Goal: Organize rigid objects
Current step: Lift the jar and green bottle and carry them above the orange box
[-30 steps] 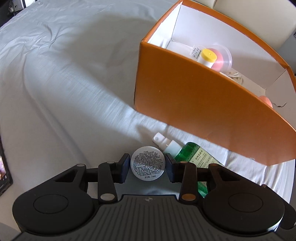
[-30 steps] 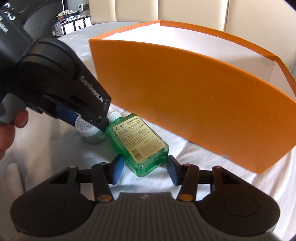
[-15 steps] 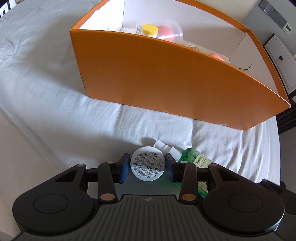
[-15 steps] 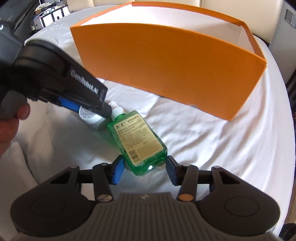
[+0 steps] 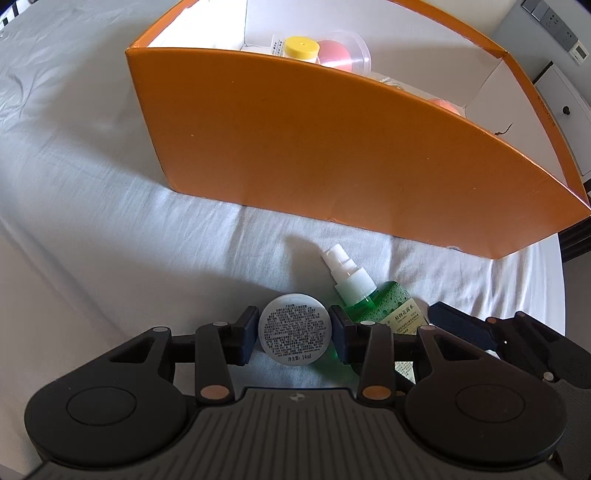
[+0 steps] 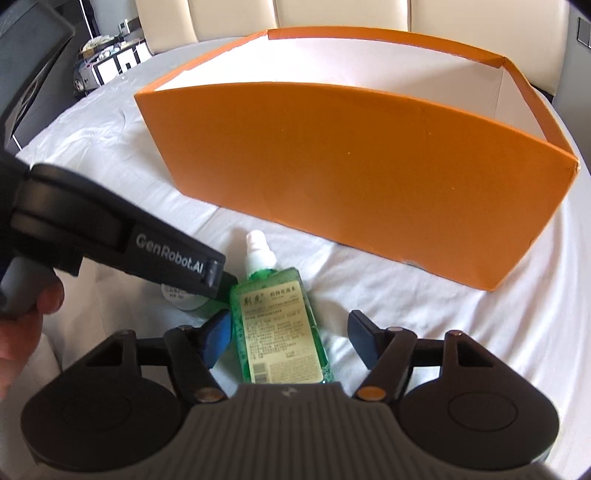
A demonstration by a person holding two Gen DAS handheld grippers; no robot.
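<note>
Two rigid items lie in front of an open orange box [image 5: 332,147] on a white sheet [image 5: 92,184]. The small round jar [image 5: 294,329], silver-grey with fine printed text on its flat face, sits clamped between the pads of the left gripper [image 5: 294,334], which points toward the box's near wall. Just beside it lies the green spray bottle [image 6: 277,325], translucent, with a white nozzle directed at the box and a pale yellow label facing up. The right gripper [image 6: 291,341] has its jaws spread wide to either side of the bottle's body; its left blue pad [image 6: 218,341] is close against the bottle, the other stands apart from it. A hand [image 6: 22,332] grips the left tool's handle. Inside the box, seen from the left wrist, are a yellow-capped container [image 5: 301,48] and a clear tub with pink contents [image 5: 343,55]. Cream upholstered panels [image 6: 332,14] rise behind the box, and wall switches [image 5: 554,22] show at the upper right
</note>
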